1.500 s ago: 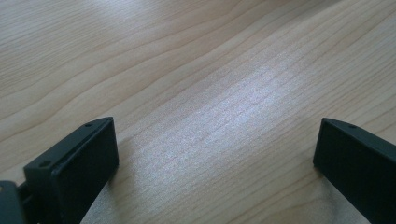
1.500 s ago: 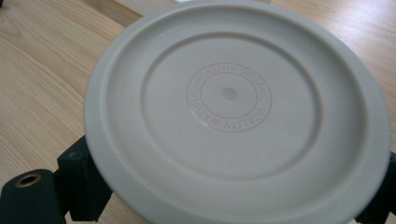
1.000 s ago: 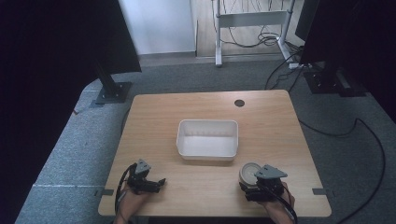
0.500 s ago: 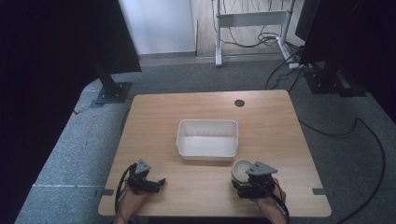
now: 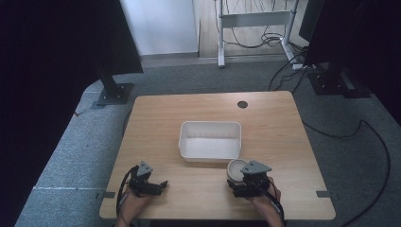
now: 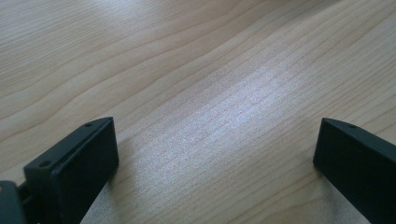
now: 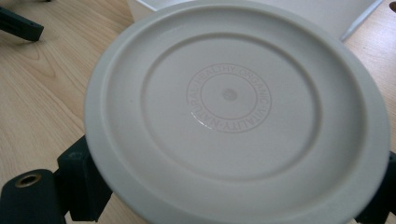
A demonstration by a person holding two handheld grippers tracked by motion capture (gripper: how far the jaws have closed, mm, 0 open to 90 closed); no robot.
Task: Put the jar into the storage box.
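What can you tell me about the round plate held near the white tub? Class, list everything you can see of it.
The plate is round, off-white and looks like matte plastic. It has a raised rim, a ring-shaped step inside, and a small stamped circle of lettering at its centre. It looks clean and whole. The right gripper holds it, black jaws showing at its two lower edges, and it hangs tilted above the wooden table, just in front of the tub's near right corner. Whether it touches the tub cannot be told.

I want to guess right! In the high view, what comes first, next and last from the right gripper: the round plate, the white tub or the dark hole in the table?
1. Round plate, in its jaws.
2. White tub, just beyond.
3. Dark hole, far edge.
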